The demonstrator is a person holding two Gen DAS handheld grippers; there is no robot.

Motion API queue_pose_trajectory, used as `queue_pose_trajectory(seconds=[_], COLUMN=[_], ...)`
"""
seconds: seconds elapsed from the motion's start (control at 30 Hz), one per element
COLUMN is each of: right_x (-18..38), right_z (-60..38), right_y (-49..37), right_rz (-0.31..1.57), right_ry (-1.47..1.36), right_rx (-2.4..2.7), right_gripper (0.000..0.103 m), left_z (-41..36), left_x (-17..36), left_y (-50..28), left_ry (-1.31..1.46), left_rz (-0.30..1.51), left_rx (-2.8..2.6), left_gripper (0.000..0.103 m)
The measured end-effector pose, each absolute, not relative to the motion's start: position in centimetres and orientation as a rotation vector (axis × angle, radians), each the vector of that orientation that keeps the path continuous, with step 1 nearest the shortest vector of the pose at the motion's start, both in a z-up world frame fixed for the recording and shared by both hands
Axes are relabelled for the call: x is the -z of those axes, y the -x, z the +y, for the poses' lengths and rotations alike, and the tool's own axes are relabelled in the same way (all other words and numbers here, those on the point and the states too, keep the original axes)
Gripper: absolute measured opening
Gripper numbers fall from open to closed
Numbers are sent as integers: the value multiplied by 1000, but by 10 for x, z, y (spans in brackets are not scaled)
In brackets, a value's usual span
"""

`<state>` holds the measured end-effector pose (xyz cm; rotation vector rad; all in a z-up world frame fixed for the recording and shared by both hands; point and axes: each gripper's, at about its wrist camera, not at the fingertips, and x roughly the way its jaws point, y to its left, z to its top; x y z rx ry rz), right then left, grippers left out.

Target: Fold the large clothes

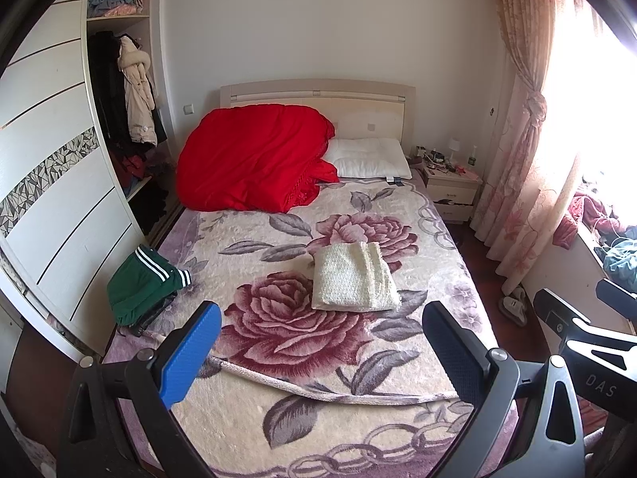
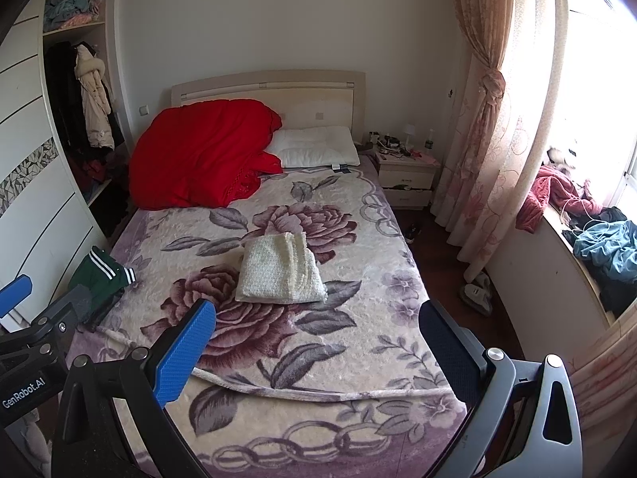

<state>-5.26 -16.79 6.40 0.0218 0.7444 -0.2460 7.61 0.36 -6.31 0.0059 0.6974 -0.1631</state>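
The folded cream knit (image 1: 352,277) lies mid-frame on my floral bedspread (image 1: 278,418), above and between my fingers in both views. My left claw (image 1: 322,352) and right claw (image 2: 318,348) gape wide, empty, well short of it. Only my right view shows the blue clothes heap (image 2: 609,255) on the sill fully; my left view shows more of the green striped garment (image 1: 143,285) at the frame's left.

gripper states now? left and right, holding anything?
Left gripper: open, empty, above the floral blanket.
Right gripper: open, empty, nowhere near the folded cream knitted garment.
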Motion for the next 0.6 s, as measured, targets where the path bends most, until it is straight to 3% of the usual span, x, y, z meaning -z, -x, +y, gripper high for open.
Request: queue_pose_trajectory(seconds=[0.6], right_x=[-66], right_z=[-167], right_y=[55], right_rz=[739], right_ry=[-28], right_rx=[254], right_gripper=[103], left_z=[4], left_x=[61], left_y=[-76], left_ry=[-3], left_rz=[697], left_rx=[162], left_gripper=[103])
